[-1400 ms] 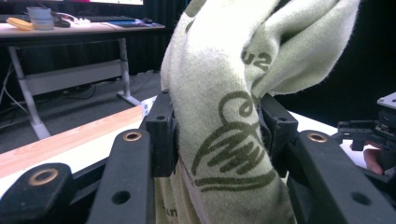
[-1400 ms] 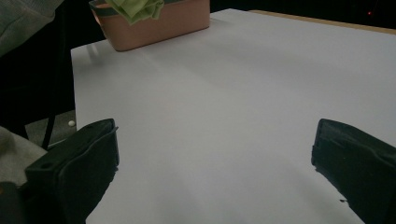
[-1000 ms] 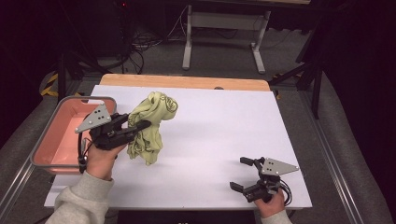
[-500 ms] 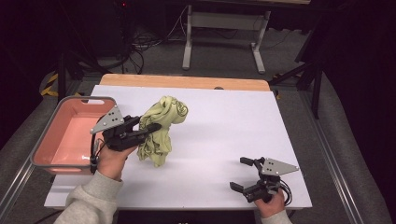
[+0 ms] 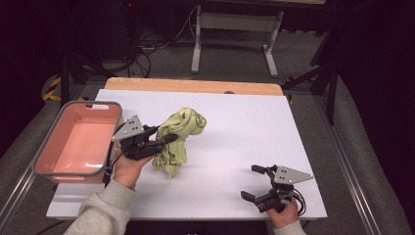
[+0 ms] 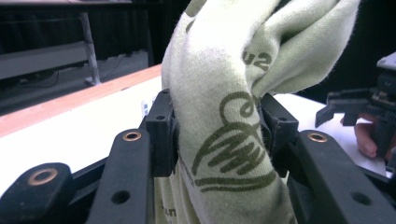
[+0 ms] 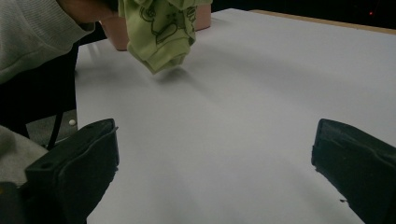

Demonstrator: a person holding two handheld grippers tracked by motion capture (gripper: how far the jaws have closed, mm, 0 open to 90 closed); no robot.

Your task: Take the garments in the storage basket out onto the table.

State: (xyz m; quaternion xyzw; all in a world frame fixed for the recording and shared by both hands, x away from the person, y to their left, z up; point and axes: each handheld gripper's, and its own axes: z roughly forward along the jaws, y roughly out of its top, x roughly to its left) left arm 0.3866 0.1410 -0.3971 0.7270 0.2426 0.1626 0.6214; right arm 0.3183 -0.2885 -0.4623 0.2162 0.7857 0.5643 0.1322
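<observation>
left claw (image 5: 169,138) pinching the green printed garment (image 5: 178,139) mid-bunch, hanging off the surface (image 5: 235,127), pink bin (image 5: 78,139) just behind it, probably unloaded | right claw (image 5: 254,182) wide open, empty, parked well apart, waiting

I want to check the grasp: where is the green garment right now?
In the high view the green garment hangs bunched at the table's left-centre, clamped in the left hand-held gripper, just right of the pink bin.
</observation>
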